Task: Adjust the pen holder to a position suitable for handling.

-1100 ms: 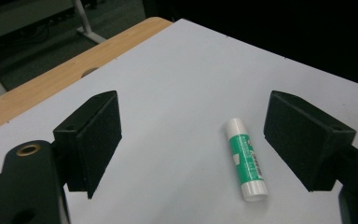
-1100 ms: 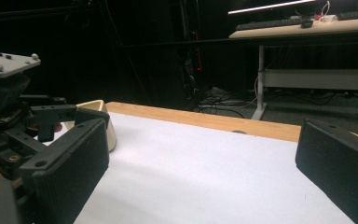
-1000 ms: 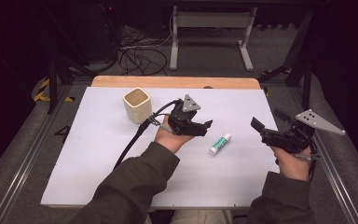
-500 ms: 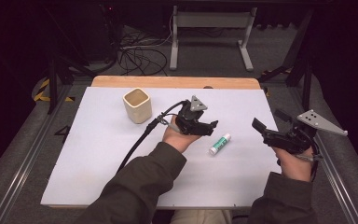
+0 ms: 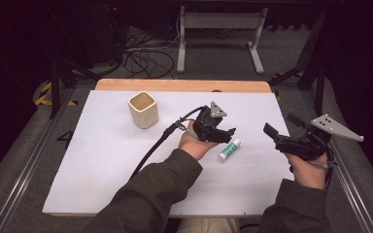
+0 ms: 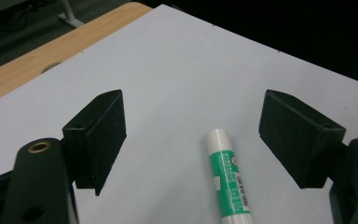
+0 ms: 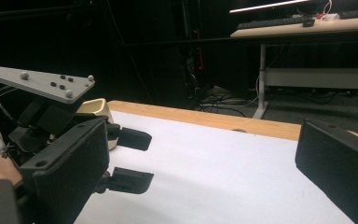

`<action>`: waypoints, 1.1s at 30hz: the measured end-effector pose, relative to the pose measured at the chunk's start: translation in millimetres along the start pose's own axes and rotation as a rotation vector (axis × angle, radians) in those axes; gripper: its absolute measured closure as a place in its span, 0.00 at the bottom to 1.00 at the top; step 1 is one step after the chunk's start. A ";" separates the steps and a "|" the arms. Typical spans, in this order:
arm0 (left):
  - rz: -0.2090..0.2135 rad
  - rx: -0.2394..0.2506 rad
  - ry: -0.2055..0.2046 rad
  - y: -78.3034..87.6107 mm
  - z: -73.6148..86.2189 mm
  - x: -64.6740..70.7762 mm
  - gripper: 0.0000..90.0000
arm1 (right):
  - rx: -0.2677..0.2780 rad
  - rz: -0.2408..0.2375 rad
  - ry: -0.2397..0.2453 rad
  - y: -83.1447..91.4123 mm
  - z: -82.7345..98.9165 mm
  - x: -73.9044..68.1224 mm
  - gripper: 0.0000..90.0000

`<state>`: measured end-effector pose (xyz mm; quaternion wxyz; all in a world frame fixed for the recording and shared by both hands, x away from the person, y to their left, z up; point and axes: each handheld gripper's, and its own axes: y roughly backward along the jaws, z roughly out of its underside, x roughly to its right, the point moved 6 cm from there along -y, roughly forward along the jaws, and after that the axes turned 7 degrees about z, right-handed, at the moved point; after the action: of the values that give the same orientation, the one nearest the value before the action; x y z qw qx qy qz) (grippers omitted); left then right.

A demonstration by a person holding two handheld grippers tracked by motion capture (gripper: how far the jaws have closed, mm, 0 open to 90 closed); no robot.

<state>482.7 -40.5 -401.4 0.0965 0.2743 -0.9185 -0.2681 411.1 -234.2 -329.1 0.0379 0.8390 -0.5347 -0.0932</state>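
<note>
A white glue stick (image 5: 228, 149) with a green label lies on the white sheet right of centre. My left gripper (image 5: 227, 134) hovers just above its far end, pointing right. In the left gripper view the glue stick (image 6: 228, 179) lies between the two spread pads, nearer the right one, and touches neither; the left gripper (image 6: 193, 126) is open. My right gripper (image 5: 273, 134) is held near the sheet's right edge, pointing left, apart from the stick. In the right gripper view the right gripper (image 7: 205, 158) is open and holds nothing, and the left gripper (image 7: 130, 158) shows beyond it.
A cream square cup (image 5: 143, 109) stands upright at the back left of the white sheet (image 5: 102, 160); the cup (image 7: 95, 109) peeks out behind the left gripper. The left gripper's black cable (image 5: 155, 148) trails across the sheet. A wooden table edge (image 5: 175, 85) runs along the back.
My left hand has moved right and a little lower, bringing its jaws over the glue stick. The right hand and the glue stick have stayed in place.
</note>
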 end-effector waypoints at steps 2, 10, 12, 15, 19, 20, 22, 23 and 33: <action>-0.001 -0.002 0.004 -2.4 0.9 0.7 0.27 | -0.004 -0.002 0.002 -1.3 0.4 -0.9 0.04; 0.007 -0.013 0.012 -18.6 6.9 3.1 0.27 | -0.013 -0.003 0.011 -3.0 0.2 -4.7 0.04; 0.016 -0.011 0.021 -21.5 7.3 4.3 0.27 | -0.016 -0.001 0.011 -3.6 0.4 -4.9 0.04; 0.024 -0.013 0.020 -25.3 7.5 5.5 0.27 | -0.019 -0.002 0.014 -3.6 0.6 -5.6 0.04; 0.028 -0.019 0.030 -29.5 9.2 7.7 0.27 | -0.020 -0.002 0.016 -3.5 0.5 -6.3 0.04; 0.031 -0.018 0.029 -31.3 9.8 8.4 0.27 | -0.020 -0.002 0.015 -3.4 0.5 -6.3 0.04; 0.031 -0.026 0.036 -34.4 11.2 10.0 0.27 | -0.019 -0.003 0.014 -3.1 0.5 -6.4 0.04; 0.033 -0.027 0.039 -35.8 11.4 10.7 0.27 | -0.020 -0.003 0.015 -2.9 0.4 -6.3 0.04; 0.031 -0.046 0.047 -42.5 14.0 13.8 0.28 | -0.020 0.001 0.012 -2.0 -0.3 -6.5 0.04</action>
<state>485.9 -72.0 -435.8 0.1286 0.2640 -0.9136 -0.2811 410.3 -227.5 -328.4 0.0496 0.8389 -0.5339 -0.0935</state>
